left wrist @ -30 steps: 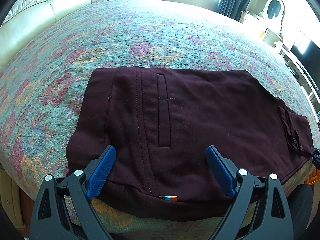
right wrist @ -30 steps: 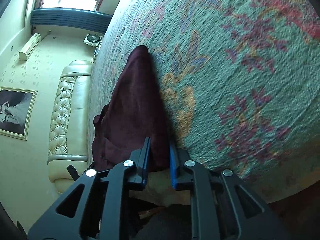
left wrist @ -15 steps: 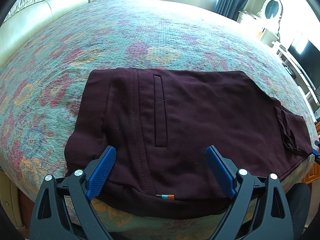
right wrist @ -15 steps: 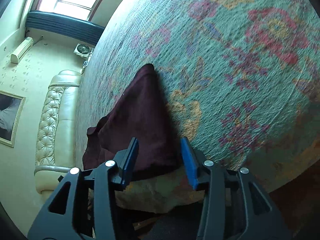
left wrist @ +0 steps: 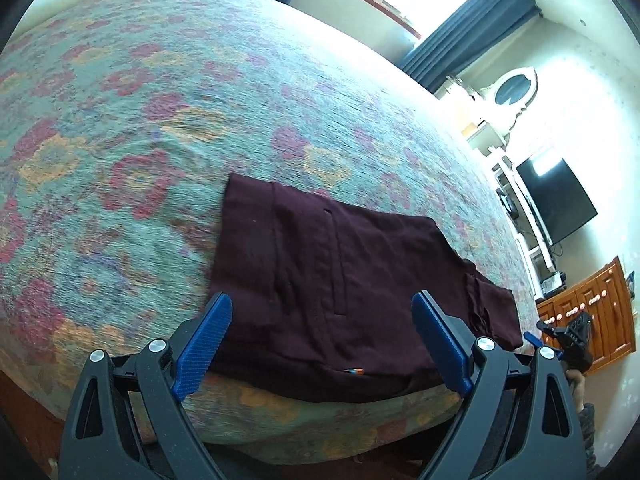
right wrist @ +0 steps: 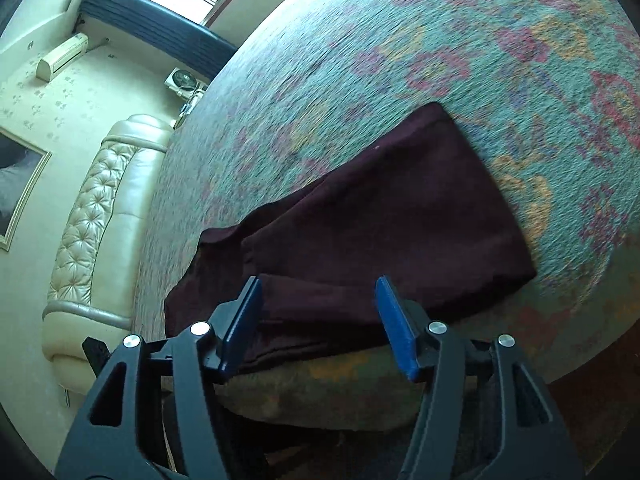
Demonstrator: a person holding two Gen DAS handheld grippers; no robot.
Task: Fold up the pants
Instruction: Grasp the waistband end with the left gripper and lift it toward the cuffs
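left gripper (left wrist: 320, 344): jaws wide, empty, backed off and up from the pants (left wrist: 340, 280) | pants: folded flat at near edge of bed (left wrist: 160, 120) | right gripper (right wrist: 318, 324): jaws opening, just let go of cloth, pulled back | read: fold laid, hands clearing away

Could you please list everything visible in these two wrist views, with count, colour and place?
Pants: one, maroon, folded flat at the bed's near edge.
Bedspread: one, teal with red and orange flowers, covering the bed.
Headboard: one, cream tufted, at the bed's end.
Curtain: dark blue, by the window.
Television: one, black, against the wall.
Cabinet: one, orange-brown wood, beside the bed.
Air conditioner: one, cream, high on the wall.
Left gripper: black, blue fingers, open above the pants.
Right gripper: black, blue fingers opening, pressing nothing.
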